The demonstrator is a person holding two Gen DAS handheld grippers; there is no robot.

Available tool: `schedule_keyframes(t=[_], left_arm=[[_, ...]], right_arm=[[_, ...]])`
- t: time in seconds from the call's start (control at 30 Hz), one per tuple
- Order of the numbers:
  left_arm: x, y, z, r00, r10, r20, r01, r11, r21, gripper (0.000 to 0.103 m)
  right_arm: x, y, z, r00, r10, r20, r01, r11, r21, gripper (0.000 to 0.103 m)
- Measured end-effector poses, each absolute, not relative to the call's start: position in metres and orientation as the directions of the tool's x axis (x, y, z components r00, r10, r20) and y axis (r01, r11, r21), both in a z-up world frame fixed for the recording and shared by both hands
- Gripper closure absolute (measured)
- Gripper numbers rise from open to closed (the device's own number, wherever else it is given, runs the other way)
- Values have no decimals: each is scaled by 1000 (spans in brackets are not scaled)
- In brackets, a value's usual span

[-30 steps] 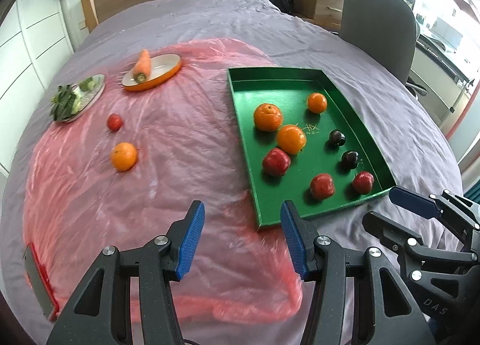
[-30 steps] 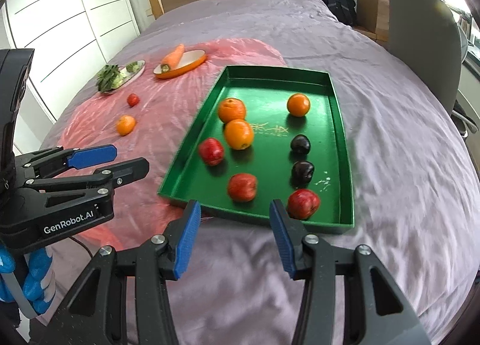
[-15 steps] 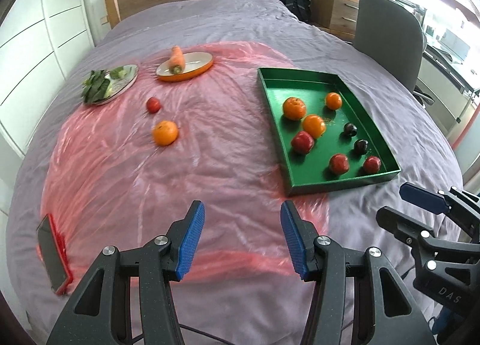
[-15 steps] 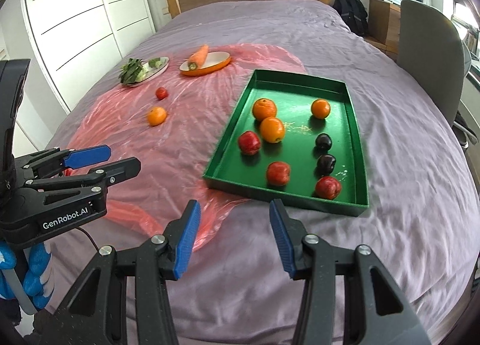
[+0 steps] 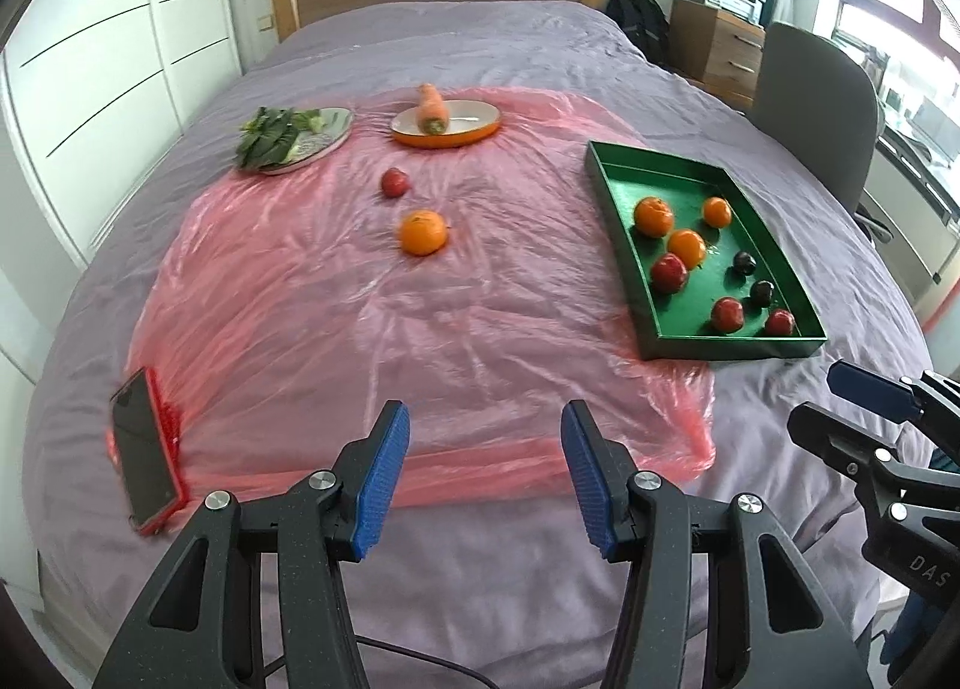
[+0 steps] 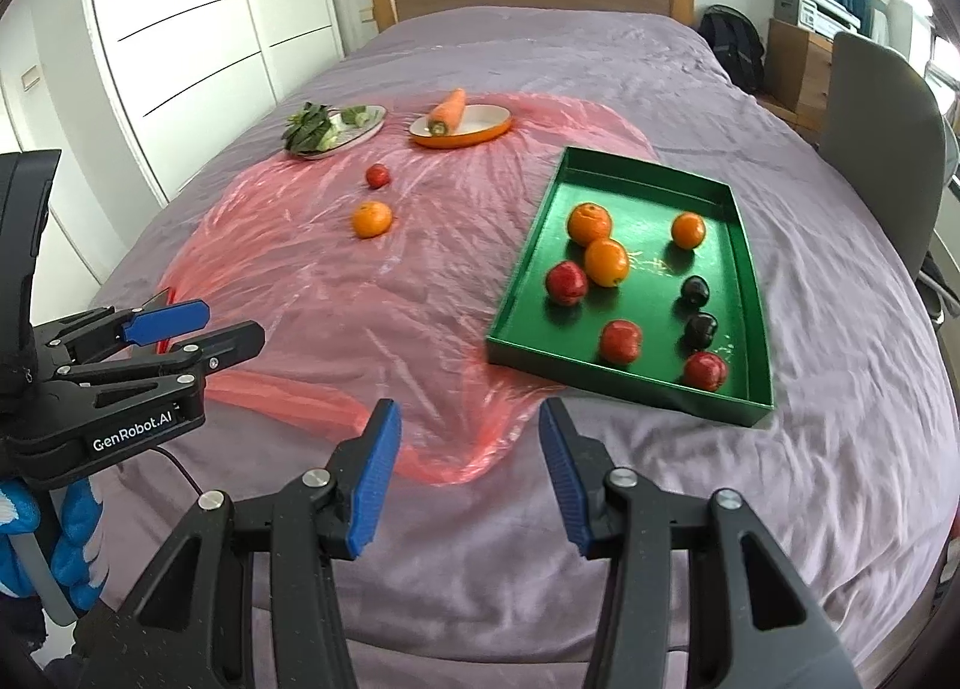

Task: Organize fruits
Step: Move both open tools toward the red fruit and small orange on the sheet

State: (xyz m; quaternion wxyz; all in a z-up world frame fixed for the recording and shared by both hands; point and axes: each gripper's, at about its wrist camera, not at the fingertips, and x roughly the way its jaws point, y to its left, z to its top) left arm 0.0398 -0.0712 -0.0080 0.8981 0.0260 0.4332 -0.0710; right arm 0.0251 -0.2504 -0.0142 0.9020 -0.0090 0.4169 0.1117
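A green tray (image 5: 612, 191) (image 6: 513, 299) lies on the right of the bed and holds several oranges, red fruits and dark plums. On the pink plastic sheet lie a loose orange (image 5: 423, 232) (image 6: 372, 219) and a small red fruit (image 5: 394, 182) (image 6: 377, 175). My left gripper (image 5: 485, 476) hangs open over the sheet's near edge, nothing between its blue pads. My right gripper (image 6: 469, 476) is open too, empty, above the purple cover short of the tray. Each gripper shows at the other view's side.
At the far side stand an orange dish (image 5: 447, 124) with a carrot and a plate of leafy greens (image 5: 294, 134). A phone in a red case (image 5: 147, 458) lies at the sheet's near left. A grey chair (image 5: 816, 107) stands right of the bed; white wardrobes stand left.
Both grippers have drawn back from the tray toward the bed's near edge. The tray and loose fruits now look smaller and farther. Jaw widths are the same.
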Motion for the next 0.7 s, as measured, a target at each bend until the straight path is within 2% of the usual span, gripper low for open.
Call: schedule_keyframes(t=[0.4, 0.7], left_arm=[[14, -24, 5, 661, -63, -748, 75, 997, -19, 56], [-1, 28, -3, 663, 3, -748, -39, 999, -31, 56]], right_arm=[[4, -223, 6, 641, 209, -738, -251, 966, 56, 33], [-1, -200, 7, 620, 238, -748, -295, 954, 60, 33]])
